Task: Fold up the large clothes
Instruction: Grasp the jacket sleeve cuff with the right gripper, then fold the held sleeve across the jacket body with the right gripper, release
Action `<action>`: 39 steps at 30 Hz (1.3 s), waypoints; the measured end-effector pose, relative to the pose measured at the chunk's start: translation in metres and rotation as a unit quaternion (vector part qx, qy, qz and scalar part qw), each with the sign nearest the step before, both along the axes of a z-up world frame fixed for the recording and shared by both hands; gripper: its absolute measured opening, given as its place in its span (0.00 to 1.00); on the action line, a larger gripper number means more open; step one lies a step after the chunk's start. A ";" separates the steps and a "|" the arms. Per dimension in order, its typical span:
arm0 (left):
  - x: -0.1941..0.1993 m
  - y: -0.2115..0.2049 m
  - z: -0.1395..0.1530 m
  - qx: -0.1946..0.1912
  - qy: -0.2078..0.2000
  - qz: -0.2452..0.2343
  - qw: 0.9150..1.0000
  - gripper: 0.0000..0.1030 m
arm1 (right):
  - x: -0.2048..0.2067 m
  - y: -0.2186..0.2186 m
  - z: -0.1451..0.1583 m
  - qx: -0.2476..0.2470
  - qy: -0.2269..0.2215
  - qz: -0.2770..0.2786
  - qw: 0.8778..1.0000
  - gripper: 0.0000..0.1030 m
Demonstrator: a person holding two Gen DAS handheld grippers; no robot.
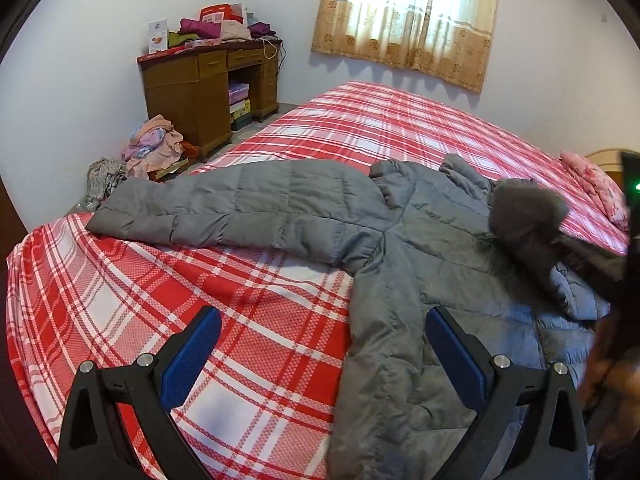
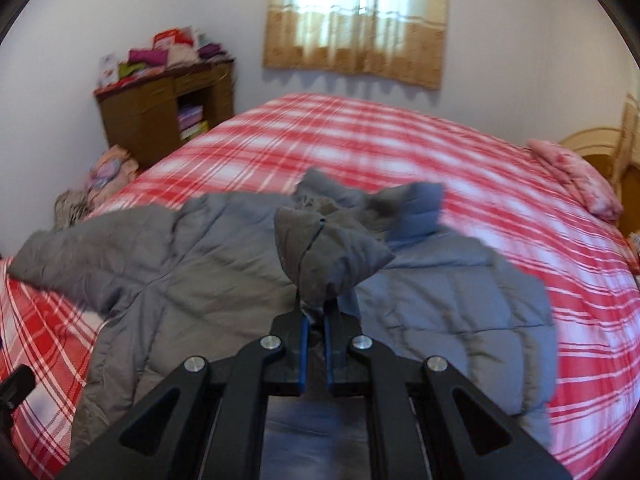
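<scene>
Right tongs (image 2: pixel 315 312) clenched on a grey sleeve cuff (image 2: pixel 324 256), lifted above the padded jacket (image 2: pixel 192 264). Left tongs (image 1: pixel 322 344) released, empty, jacket body beneath them on the bed (image 1: pixel 248 288).

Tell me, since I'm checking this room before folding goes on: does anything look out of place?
Yes. A heap of clothes lies on the floor beside the wooden desk, not put away, and more clothes and boxes are piled loosely on the desk's top. The grey jacket sprawls unfolded across the bed.
</scene>
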State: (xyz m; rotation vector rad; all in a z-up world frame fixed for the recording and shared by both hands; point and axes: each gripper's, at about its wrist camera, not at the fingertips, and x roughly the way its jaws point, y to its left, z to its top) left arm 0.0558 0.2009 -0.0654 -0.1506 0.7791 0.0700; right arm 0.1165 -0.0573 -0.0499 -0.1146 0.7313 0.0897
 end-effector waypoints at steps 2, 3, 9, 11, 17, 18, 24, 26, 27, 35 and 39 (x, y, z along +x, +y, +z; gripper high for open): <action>0.003 0.001 -0.001 -0.001 0.001 -0.002 1.000 0.99 | 0.002 0.014 -0.007 0.003 0.003 0.008 1.000 0.15; 0.004 0.001 -0.002 0.001 0.003 -0.004 1.000 0.99 | 0.004 0.018 -0.012 0.004 0.003 0.012 1.000 0.15; 0.014 -0.005 -0.005 0.016 0.009 -0.015 1.000 0.99 | -0.004 0.028 -0.006 0.057 -0.013 0.082 0.995 0.95; 0.018 -0.006 -0.005 0.014 0.011 -0.016 1.000 0.99 | -0.010 0.029 0.001 0.058 -0.021 0.087 0.994 0.91; 0.030 -0.025 -0.003 0.024 0.010 -0.035 0.999 0.99 | -0.021 -0.032 0.021 0.051 -0.036 0.021 0.998 0.46; 0.034 -0.032 -0.003 0.032 0.010 -0.042 0.999 0.99 | -0.020 -0.051 0.020 0.046 -0.029 -0.001 0.998 0.42; 0.062 -0.077 0.010 0.044 0.004 -0.083 0.996 0.99 | -0.019 -0.157 0.020 0.060 -0.023 -0.142 0.988 0.38; 0.073 -0.096 0.015 0.049 -0.007 -0.091 0.995 0.99 | -0.015 -0.186 0.014 0.088 -0.008 -0.176 0.980 0.40; 0.081 -0.107 0.016 0.055 -0.009 -0.093 0.994 0.99 | -0.012 -0.193 0.010 0.094 0.001 -0.184 0.978 0.40; 0.141 -0.160 -0.030 0.074 0.046 -0.072 0.994 0.99 | 0.001 -0.187 -0.056 0.127 0.106 -0.155 0.974 0.40; 0.150 -0.162 -0.061 0.104 0.077 -0.044 0.991 0.99 | -0.005 -0.178 -0.071 0.085 0.085 -0.146 0.982 0.41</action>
